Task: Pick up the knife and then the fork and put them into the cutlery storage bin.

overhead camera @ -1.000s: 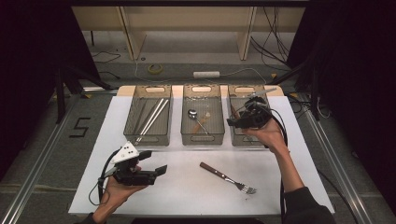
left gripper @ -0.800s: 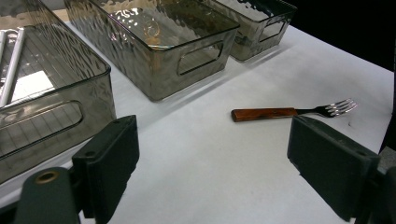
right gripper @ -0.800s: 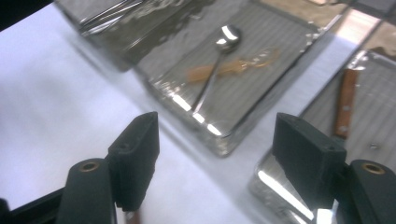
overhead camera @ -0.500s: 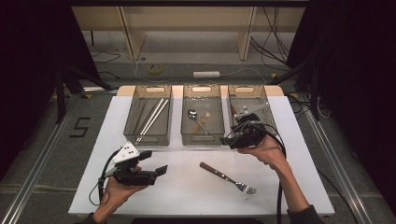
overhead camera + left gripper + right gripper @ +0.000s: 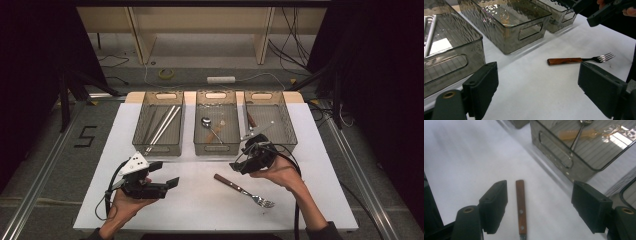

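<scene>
Diagonally laid fork [image 5: 244, 189], tines toward near-right, handle far-left

Bright table, dark room — light from above.
Glare on the bins [image 5: 584, 147]; the right gripper view is motion-blurred, and the high view soft and grainy.

The fork [image 5: 244, 190] has a glossy brown wooden handle, riveted, and shiny metal tines. The three bins [image 5: 216, 131] are smoky translucent plastic with a rippled, glossy surface. The table cover [image 5: 200, 205] looks matt white. Gripper pads [image 5: 495, 205] are matt black.
</scene>
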`<state>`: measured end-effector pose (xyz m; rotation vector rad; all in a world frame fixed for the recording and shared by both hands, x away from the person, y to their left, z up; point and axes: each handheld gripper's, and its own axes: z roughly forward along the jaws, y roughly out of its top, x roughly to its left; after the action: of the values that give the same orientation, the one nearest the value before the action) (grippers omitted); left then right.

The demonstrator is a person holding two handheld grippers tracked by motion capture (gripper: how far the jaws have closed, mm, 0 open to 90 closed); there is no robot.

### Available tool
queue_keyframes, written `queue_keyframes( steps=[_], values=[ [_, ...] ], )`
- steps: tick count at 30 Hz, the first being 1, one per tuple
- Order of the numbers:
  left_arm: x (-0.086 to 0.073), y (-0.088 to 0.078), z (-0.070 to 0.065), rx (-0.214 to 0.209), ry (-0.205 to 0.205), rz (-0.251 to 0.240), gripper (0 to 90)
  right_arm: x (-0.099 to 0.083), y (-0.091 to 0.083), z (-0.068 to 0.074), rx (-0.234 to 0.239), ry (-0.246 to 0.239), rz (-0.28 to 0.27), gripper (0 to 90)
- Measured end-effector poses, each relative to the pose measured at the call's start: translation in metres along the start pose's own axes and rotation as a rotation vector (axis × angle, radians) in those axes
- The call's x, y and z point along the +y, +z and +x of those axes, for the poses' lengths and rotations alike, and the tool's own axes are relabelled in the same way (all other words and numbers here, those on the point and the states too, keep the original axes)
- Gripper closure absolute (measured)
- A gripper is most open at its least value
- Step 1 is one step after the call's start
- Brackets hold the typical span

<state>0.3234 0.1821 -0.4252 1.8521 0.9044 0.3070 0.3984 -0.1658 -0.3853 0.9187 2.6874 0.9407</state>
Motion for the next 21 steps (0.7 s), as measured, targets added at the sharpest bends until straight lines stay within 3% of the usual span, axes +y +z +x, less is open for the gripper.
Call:
queue_keyframes(
  steps=[21],
  values=[
    [0.000,-0.001,-0.001,-0.001,0.006,-0.002,16.1,-0.012,0.027,0.016,0.029,-0.043,0.180,29.5]
  ],
)
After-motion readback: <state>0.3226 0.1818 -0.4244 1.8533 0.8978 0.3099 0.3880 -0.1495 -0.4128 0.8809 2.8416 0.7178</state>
